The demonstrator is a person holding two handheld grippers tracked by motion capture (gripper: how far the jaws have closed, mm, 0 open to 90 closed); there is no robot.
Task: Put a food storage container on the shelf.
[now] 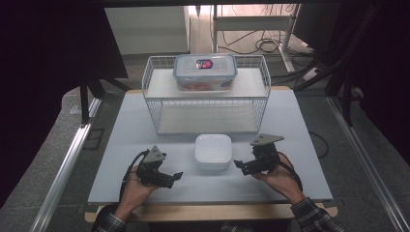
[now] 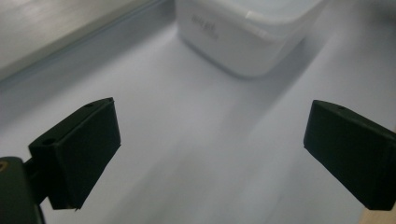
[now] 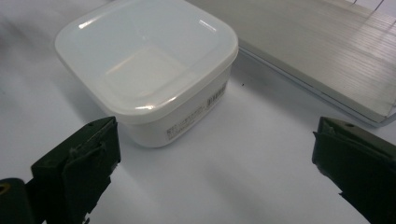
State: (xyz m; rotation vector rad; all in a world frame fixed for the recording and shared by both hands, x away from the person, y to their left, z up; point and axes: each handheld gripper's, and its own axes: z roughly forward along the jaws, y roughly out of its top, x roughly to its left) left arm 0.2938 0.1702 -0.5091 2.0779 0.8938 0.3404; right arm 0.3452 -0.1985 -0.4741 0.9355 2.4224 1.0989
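Roughly centred on the desk [image 1: 121, 159], just in front of the wire rack [image 1: 154, 104], sits the white lidded container [image 1: 212, 151]; it serves as landmark. Left gripper [image 1: 175, 178] rests low on the desk to the container's left, near but apart; fingers [image 2: 79, 154] stand wide, nothing between them, container ahead and off to one side in the left gripper view. Right gripper [image 1: 240, 166] sits to the container's right, closer, not touching; its fingers [image 3: 77, 170] also spread wide and empty, with the container's near corner just beyond the left one in the right gripper view. Container: square, rounded corners, translucent white plastic, press-on lid with a raised rim and a shallow recessed centre; printed label on one side wall. Nothing dark shows through the lid, so probably empty or nearly so, and light. Judged stiff in the walls, a little flexible at the lid; smooth and glossy, so likely to slip under a hard pinch. Best hold, by my reckoning: across two opposite side walls below the lid's overhang, so the lip stops it sliding down. Open span looks close to the body's width, so a lid-edge or corner pinch may be the fallback, at risk of popping the lid. Behind the container, on the rack's upper shelf, a clear blue-lidded box [image 1: 205, 71] stands well apart.
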